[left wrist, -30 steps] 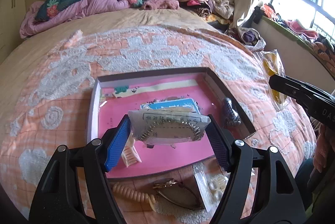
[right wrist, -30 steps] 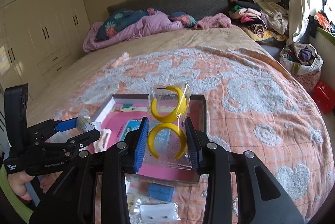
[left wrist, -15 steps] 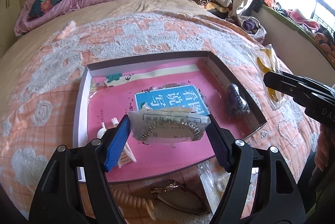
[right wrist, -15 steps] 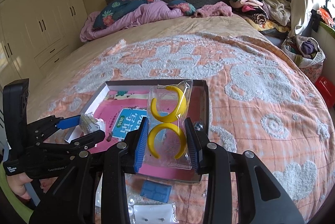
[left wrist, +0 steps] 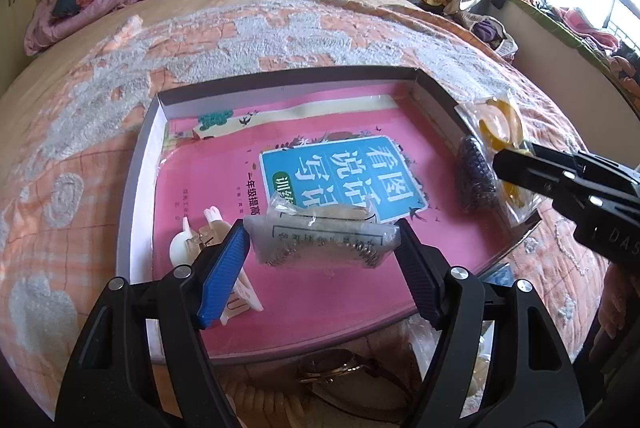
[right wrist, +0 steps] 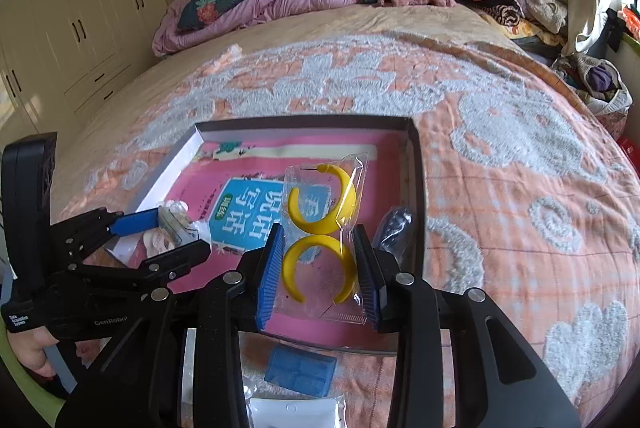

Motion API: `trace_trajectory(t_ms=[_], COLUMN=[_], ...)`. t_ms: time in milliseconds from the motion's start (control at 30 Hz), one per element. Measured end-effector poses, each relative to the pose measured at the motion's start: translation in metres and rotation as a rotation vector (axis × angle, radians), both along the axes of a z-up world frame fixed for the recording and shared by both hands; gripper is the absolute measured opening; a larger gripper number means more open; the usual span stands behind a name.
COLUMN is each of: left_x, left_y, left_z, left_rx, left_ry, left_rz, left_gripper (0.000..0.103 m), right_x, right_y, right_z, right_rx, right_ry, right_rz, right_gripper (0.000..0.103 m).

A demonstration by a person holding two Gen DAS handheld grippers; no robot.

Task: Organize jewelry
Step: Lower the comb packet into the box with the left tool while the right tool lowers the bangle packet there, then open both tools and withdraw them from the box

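Above, both grippers hang over a shallow tray (left wrist: 138, 183) on the bed's orange-and-white blanket (right wrist: 500, 155); a pink booklet (left wrist: 224, 187) lines the tray floor. L gripper (left wrist: 322, 246), jaws fairly wide, clamps a clear packet holding a beaded bracelet (left wrist: 324, 238) by its two ends, above the tray's near half. R gripper (right wrist: 318, 262), jaws nearly closed, pinches a clear bag w/ two yellow crescent earrings (right wrist: 322, 205), held upright over the tray's right side. Inside tray: white hair clip (left wrist: 188, 244) at left, dark beaded piece (left wrist: 476, 175) against right wall. Outside, by the near rim: blue case (right wrist: 300, 370), watch (left wrist: 340, 370).
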State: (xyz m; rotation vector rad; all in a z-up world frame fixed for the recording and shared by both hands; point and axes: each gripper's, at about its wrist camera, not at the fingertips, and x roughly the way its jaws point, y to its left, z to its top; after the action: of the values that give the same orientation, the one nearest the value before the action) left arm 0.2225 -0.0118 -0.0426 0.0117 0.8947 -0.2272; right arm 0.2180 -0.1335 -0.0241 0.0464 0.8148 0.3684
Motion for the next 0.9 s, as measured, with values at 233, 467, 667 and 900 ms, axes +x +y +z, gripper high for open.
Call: trace_trajectory(t_ms=[233,467,667,900], left_x=[0.002,0.001,-0.002,-0.008], left_y=[0.002,0.007,0.011,0.016], left_z=[-0.008,-0.004,0.006,0.017], left_rx=[0.001,-0.018,-0.022,-0.029], left_ry=[0.017,0.009,-0.019,-0.047], left_rz=[0.003,0.016,0.023,0.037], left_gripper=[0.065,0.069,0.071,0.075], right_x=[0.007,0.012,0.013,0.007], right_y=[0.006,0.011,0.012,0.006], right_z=[-0.018,-0.03,-0.036,-0.032], right_rx=[-0.005,-0.002,0.005,0.026], right_ry=[0.039,0.07,0.088,0.08], right_rz=[0.01,0.014,0.008,-0.014], right_gripper=[0.034,0.035,0.036,0.046])
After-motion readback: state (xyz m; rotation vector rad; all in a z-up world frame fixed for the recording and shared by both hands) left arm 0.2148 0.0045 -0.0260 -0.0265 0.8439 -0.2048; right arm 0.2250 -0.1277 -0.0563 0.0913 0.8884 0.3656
